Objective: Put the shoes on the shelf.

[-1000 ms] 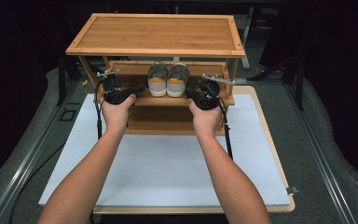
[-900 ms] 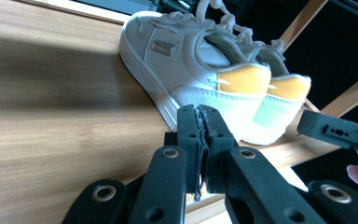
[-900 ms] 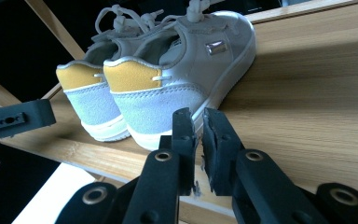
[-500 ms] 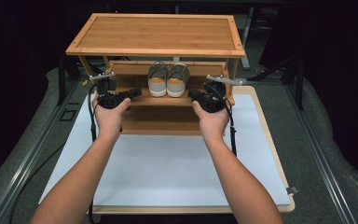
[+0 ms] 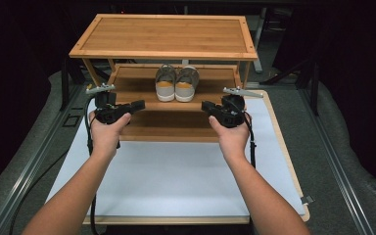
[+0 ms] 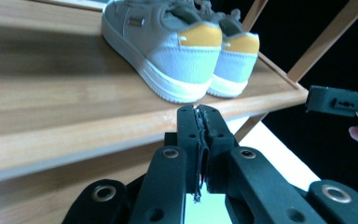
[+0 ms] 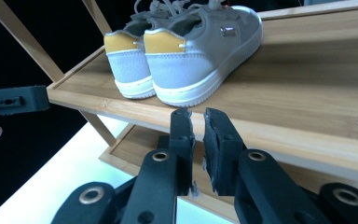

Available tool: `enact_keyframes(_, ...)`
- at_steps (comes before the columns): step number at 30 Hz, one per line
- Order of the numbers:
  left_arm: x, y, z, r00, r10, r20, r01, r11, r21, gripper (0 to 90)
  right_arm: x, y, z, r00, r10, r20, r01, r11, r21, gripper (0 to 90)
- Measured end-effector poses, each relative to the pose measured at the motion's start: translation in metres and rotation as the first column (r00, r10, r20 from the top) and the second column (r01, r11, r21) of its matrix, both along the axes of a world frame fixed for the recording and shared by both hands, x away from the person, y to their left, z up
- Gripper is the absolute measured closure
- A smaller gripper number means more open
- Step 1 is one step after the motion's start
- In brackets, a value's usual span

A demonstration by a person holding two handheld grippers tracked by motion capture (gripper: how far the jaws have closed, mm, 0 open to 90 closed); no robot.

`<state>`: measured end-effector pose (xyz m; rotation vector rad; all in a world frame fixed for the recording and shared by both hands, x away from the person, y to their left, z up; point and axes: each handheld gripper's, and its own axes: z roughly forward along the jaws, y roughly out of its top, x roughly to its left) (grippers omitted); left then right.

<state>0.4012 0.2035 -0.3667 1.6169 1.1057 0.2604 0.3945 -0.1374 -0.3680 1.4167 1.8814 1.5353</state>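
Before the rack's middle shelf [image 5: 142, 85], left gripper [image 5: 138, 105] clenched empty, right gripper [image 5: 206, 106] slightly parted, flanking shoes [image 5: 176, 83].

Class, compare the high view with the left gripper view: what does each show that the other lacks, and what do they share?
High view alone: the top shelf of the bamboo shoe rack, the white mat, both forearms, and the left gripper seen from outside.

Left gripper view alone: the yellow heel tabs of the sneakers close up, and the left gripper's jaws pressed together, holding nothing.

Shared: the pair of grey sneakers side by side on the middle shelf, and the right gripper off to the side.
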Motion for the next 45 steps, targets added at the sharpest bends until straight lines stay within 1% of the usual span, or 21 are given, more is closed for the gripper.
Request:
enact_keyframes(2, -0.003, 0.001, -0.002, 1.0, -0.004, -0.001, 0.004, 1.0, 0.0, 87.1, -0.003, -0.004, -0.001, 0.9999, 0.005, -0.013, -0.005, 1.0, 0.0, 80.3)
enact_keyframes(4, -0.006, 0.003, -0.003, 0.9999, -0.011, 0.0, 0.011, 0.9999, 0.0, 87.0, -0.006, -0.005, -0.002, 1.0, -0.001, -0.003, 0.001, 1.0, -0.01, 78.9)
enact_keyframes(7, -0.012, 0.005, -0.005, 0.9998, -0.019, 0.006, 0.019, 0.9998, 0.005, 84.8, -0.013, -0.007, -0.004, 0.9999, 0.011, 0.01, -0.011, 1.0, 0.002, 76.1)
enact_keyframes(8, -0.013, 0.006, -0.006, 0.9997, -0.021, 0.007, 0.021, 0.9998, 0.006, 83.9, -0.016, -0.008, -0.004, 0.9998, 0.021, 0.004, -0.021, 1.0, 0.004, 74.9)
enact_keyframes(11, -0.018, 0.007, -0.009, 0.9997, -0.021, 0.016, 0.021, 0.9998, -0.001, 78.2, -0.022, -0.009, -0.007, 0.9994, 0.032, 0.012, -0.032, 0.999, 0.002, 69.4)
enact_keyframes(13, -0.022, 0.008, -0.01, 0.9996, -0.013, 0.025, 0.013, 0.9999, 0.006, 72.0, -0.025, -0.009, -0.006, 0.9988, 0.041, 0.027, -0.04, 0.999, -0.023, 66.0)
enact_keyframes(16, -0.027, 0.011, -0.013, 0.9994, -0.019, 0.028, 0.018, 0.9998, 0.011, 69.4, -0.032, -0.009, -0.006, 0.9981, 0.043, 0.044, -0.041, 0.998, -0.051, 62.2)
enact_keyframes(18, -0.031, 0.013, -0.015, 0.9993, -0.025, 0.029, 0.024, 0.9995, 0.018, 67.3, -0.036, -0.011, -0.007, 0.9982, 0.045, 0.04, -0.043, 0.998, -0.043, 61.5)
enact_keyframes(19, -0.031, 0.013, -0.015, 0.9993, -0.025, 0.029, 0.024, 0.9995, 0.018, 65.5, -0.039, -0.014, -0.01, 0.9986, 0.043, 0.029, -0.042, 0.998, -0.043, 60.1)
enact_keyframes(21, -0.035, 0.014, -0.017, 0.9992, -0.025, 0.031, 0.024, 0.9993, 0.03, 64.4, -0.041, -0.016, -0.012, 0.9989, 0.036, 0.03, -0.035, 0.999, -0.039, 59.3)
enact_keyframes(22, -0.038, 0.014, -0.019, 0.999, -0.027, 0.036, 0.025, 0.9989, 0.039, 63.2, -0.042, -0.018, -0.013, 0.9993, 0.037, 0.01, -0.037, 0.998, -0.048, 59.2)
enact_keyframes(24, -0.042, 0.015, -0.022, 0.9987, -0.032, 0.04, 0.03, 0.9982, 0.053, 61.7, -0.045, -0.021, -0.017, 0.9997, 0.021, 0.013, -0.021, 0.998, -0.053, 59.2)
enact_keyframes(26, -0.045, 0.016, -0.027, 0.9986, -0.037, 0.037, 0.035, 0.9978, 0.057, 60.3, -0.048, -0.025, -0.024, 0.9999, 0.012, -0.012, -0.013, 0.997, -0.07, 59.0)
enact_keyframes(29, -0.05, 0.019, -0.035, 0.9986, -0.036, 0.038, 0.033, 0.9971, 0.069, 57.8, -0.053, -0.028, -0.035, 1.0, -0.005, -0.007, 0.004, 0.996, -0.087, 58.0)
enact_keyframes(30, -0.051, 0.02, -0.038, 0.9988, -0.035, 0.034, 0.033, 0.9971, 0.068, 57.3, -0.055, -0.029, -0.038, 0.9998, -0.002, -0.02, 0.0, 0.995, -0.1, 57.6)
enact_keyframes(31, -0.052, 0.021, -0.042, 0.9991, -0.034, 0.026, 0.032, 0.9974, 0.065, 56.9, -0.057, -0.029, -0.041, 0.9999, -0.011, -0.013, 0.009, 0.994, -0.106, 57.0)
enact_keyframes(33, -0.055, 0.024, -0.047, 0.9992, -0.033, 0.021, 0.032, 0.9975, 0.064, 56.6, -0.062, -0.032, -0.046, 0.9998, -0.009, -0.018, 0.007, 0.995, -0.1, 56.8)
enact_keyframes(40, -0.066, 0.032, -0.067, 0.9998, -0.021, 0.005, 0.02, 0.9956, 0.092, 55.8, -0.082, -0.043, -0.063, 0.9996, -0.028, -0.004, 0.028, 0.997, -0.069, 56.5)
enact_keyframes(41, -0.068, 0.033, -0.07, 0.9997, -0.023, 0.002, 0.023, 0.9952, 0.096, 55.8, -0.085, -0.043, -0.065, 0.9994, -0.035, 0.0, 0.035, 0.997, -0.073, 56.5)
enact_keyframes(42, -0.069, 0.034, -0.073, 0.9997, -0.024, -0.001, 0.024, 0.995, 0.097, 55.6, -0.09, -0.044, -0.071, 0.9994, -0.034, 0.006, 0.035, 0.995, -0.095, 56.5)
enact_keyframes(45, -0.075, 0.034, -0.083, 0.9997, -0.023, -0.011, 0.024, 0.9946, 0.101, 55.2, -0.096, -0.044, -0.077, 0.9993, -0.037, 0.004, 0.037, 0.995, -0.092, 56.5)
